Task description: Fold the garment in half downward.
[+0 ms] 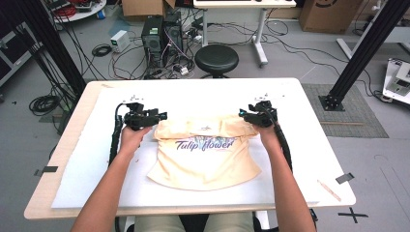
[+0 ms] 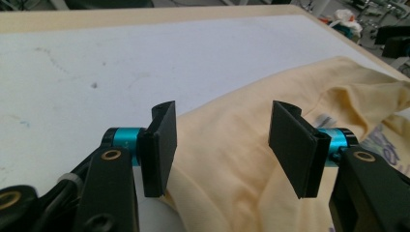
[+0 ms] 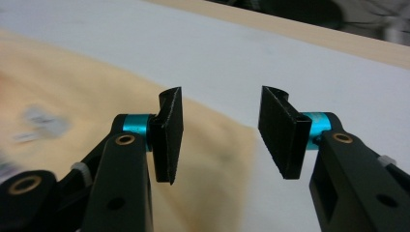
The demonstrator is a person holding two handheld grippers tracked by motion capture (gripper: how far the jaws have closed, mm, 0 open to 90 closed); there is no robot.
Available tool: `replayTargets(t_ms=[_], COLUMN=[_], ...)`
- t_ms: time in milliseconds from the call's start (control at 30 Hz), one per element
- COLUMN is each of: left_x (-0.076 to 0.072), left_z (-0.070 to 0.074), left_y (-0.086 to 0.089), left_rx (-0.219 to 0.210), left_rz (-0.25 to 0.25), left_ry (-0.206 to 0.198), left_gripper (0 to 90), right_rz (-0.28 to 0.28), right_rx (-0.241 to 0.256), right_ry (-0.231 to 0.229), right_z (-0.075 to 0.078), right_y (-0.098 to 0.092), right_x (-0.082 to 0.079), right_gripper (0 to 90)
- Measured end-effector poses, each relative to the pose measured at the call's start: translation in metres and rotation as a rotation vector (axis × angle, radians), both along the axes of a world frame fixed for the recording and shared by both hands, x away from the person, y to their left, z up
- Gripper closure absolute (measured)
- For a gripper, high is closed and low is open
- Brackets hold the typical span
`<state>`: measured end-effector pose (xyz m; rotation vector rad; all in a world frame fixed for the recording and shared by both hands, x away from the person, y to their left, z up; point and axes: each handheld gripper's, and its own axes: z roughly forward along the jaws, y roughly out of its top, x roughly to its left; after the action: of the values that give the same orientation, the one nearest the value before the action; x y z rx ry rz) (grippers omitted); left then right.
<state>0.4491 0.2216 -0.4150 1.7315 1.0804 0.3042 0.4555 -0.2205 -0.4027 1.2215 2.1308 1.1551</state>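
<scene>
A pale yellow T-shirt (image 1: 203,159) printed "Tulip flower" lies on the white sheet, its upper part folded down. My left gripper (image 1: 162,116) sits at the shirt's upper left corner. Its jaws stand open over the yellow cloth (image 2: 232,159), gripping nothing (image 2: 222,147). My right gripper (image 1: 241,114) is at the upper right corner. It is open too (image 3: 220,130), above the shirt's edge (image 3: 212,159), with nothing between the pads.
The white sheet (image 1: 87,159) covers most of the wooden table (image 1: 53,164). A black stool (image 1: 216,59) stands beyond the far edge. Computers (image 1: 162,36) and cables lie on the floor behind. Black frame posts (image 1: 367,48) rise at both sides.
</scene>
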Motion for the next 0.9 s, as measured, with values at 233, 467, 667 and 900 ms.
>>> replayTargets(t_ms=[233,467,667,900], left_x=[-0.009,-0.018,-0.034,-0.049], left_z=[0.002,0.004,0.007,0.002], left_y=[0.003,0.011,0.017,0.024], left_rx=[-0.051,-0.057,-0.062,-0.056], left_rz=[0.005,0.01,0.013,0.02], left_ry=[0.004,-0.004,-0.026,-0.02], left_gripper=[34.9,32.7,33.0,34.4], right_rz=[0.178,0.249,0.434,0.431], right_rx=[-0.08,-0.164,-0.114,-0.166], right_ry=[0.095,0.132,0.037,0.082], right_z=[-0.007,-0.014,-0.008,-0.022], right_y=[0.045,0.056,0.043,0.022], right_x=[-0.003,-0.013,-0.07,-0.096], right_gripper=[52.5,85.5,85.6,69.1])
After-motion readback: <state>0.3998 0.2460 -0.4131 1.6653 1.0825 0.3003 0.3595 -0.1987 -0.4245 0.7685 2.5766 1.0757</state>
